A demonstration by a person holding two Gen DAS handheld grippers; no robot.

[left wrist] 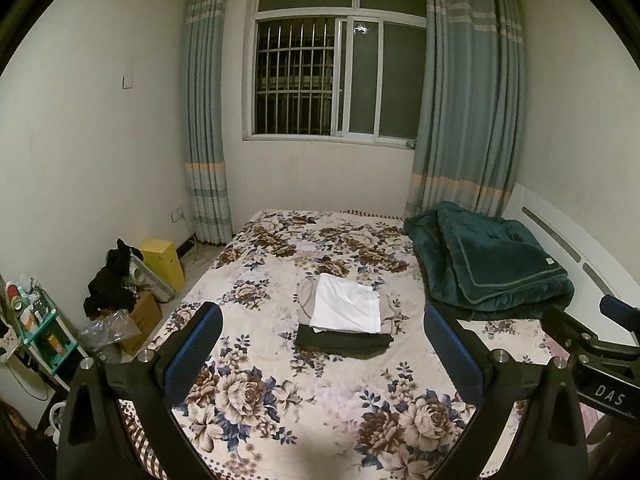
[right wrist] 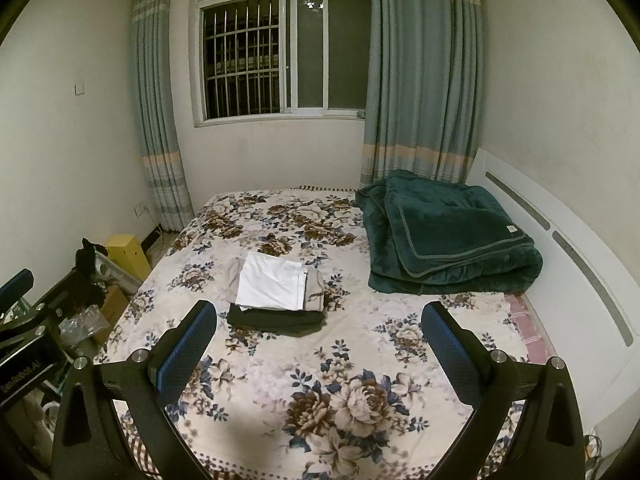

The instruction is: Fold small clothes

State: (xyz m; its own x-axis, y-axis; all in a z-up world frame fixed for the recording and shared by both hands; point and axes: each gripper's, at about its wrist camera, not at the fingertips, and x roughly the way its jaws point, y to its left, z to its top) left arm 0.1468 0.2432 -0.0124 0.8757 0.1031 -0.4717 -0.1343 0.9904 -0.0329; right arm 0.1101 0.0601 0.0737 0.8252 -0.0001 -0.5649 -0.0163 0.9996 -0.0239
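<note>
Both tongs, left tongs (left wrist: 322, 322) and right tongs (right wrist: 318, 318), gape empty above the floral bed (left wrist: 320, 400), short of the stacked folded clothes (left wrist: 344, 320).

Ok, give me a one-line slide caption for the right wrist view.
Open right gripper above a floral bedspread, facing a stack of folded clothes topped by a white garment.

The right gripper (right wrist: 319, 314) hangs above the floral bedspread (right wrist: 360, 360) with jaws spread wide and nothing between them. Left of frame centre lies a stack: white garment (right wrist: 270, 282) over beige (right wrist: 314, 294), over a dark, possibly black, piece (right wrist: 276, 320). A folded green blanket (right wrist: 448, 236) occupies the upper right.
</note>
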